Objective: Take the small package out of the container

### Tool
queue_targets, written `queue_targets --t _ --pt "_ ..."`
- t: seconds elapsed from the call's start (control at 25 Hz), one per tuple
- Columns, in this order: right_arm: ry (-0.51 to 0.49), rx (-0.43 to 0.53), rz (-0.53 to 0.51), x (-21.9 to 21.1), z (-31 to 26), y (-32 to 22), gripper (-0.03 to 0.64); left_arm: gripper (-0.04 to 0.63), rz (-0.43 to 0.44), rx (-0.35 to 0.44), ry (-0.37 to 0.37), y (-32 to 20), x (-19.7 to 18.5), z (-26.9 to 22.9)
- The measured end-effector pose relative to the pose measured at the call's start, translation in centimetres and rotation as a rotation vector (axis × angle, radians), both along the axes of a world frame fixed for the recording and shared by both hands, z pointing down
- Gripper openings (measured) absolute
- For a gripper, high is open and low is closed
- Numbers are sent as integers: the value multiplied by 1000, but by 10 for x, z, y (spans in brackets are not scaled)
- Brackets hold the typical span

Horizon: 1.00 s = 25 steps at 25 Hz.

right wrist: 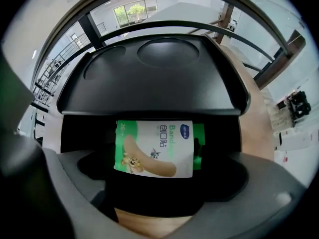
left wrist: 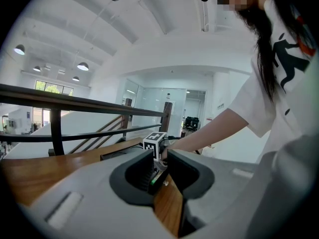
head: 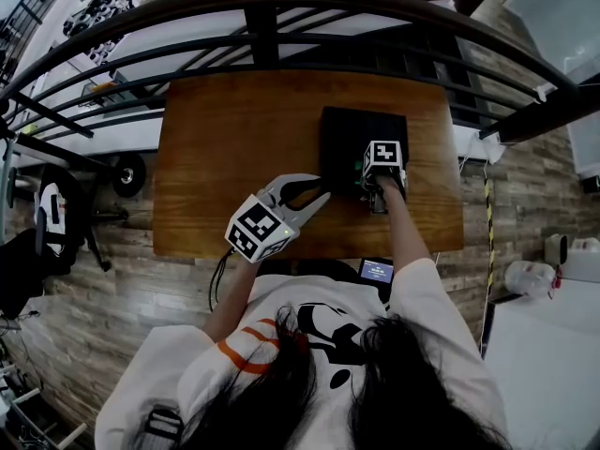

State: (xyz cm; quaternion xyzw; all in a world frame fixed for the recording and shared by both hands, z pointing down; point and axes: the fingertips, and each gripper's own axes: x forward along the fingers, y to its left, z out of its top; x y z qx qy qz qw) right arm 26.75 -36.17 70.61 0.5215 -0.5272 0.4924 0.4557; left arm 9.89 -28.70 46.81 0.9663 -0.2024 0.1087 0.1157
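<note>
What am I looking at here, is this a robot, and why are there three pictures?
No robot: a person holds a two-fingered hand tool in each hand. One picture comes from a camera on the person's head, looking down at a wooden table with a black container on it. The other two come from cameras riding on the tools. The left gripper is open and empty above the table. The right gripper is at the container, its fingers closed on a small green-and-white package.

Head view: small package (right wrist: pixel 153 148) hidden beneath right gripper (right wrist: pixel 159 166). Right gripper view: dark gaps at 3 and 9 o'clock, pad contact unreadable; fine print blurred.
</note>
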Motion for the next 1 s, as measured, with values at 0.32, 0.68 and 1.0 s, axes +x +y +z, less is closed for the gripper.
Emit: queue_targets --t 0.32,0.68,1.0 --pt "-22 -19 -70 -2 -2 4 512 66 -6 4 11 -4 -6 -2" --pt "-98 49 -52 -12 -18 1 502 66 14 -1 9 -3 -12 0" --pt "-121 130 -92 -18 -47 4 495 66 38 -3 15 -2 -10 -1"
